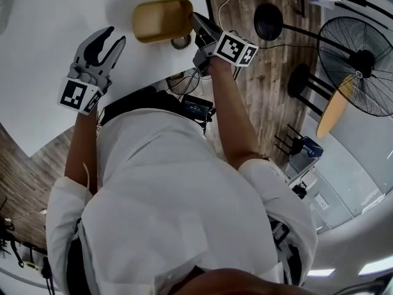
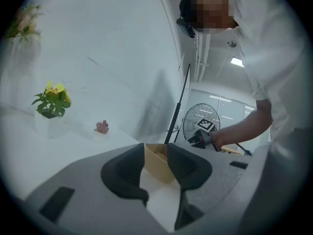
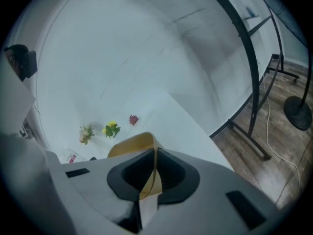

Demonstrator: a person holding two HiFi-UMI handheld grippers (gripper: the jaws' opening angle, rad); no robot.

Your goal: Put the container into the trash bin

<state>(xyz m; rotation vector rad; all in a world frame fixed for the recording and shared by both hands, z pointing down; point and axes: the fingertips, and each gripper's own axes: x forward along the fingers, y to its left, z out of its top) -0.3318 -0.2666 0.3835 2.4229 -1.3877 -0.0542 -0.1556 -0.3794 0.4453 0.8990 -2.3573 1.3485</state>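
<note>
Both arms forward: right gripper (image 1: 198,22) clamped, left gripper (image 1: 115,35) spread.
The right arm (image 1: 236,112) stretches far out, its gripper tilted downward with both jaws pinched together on the container (image 1: 161,18) wall. The left arm (image 1: 78,149) reaches out on the left, its gripper near level, jaws apart and gripping nothing.

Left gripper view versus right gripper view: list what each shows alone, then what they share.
Left only: the open left claw, a marker cube, an arm. Right only: the right claw shut on the box wall, wood floor, a black rack. Both: box, white table, flowers.
</note>
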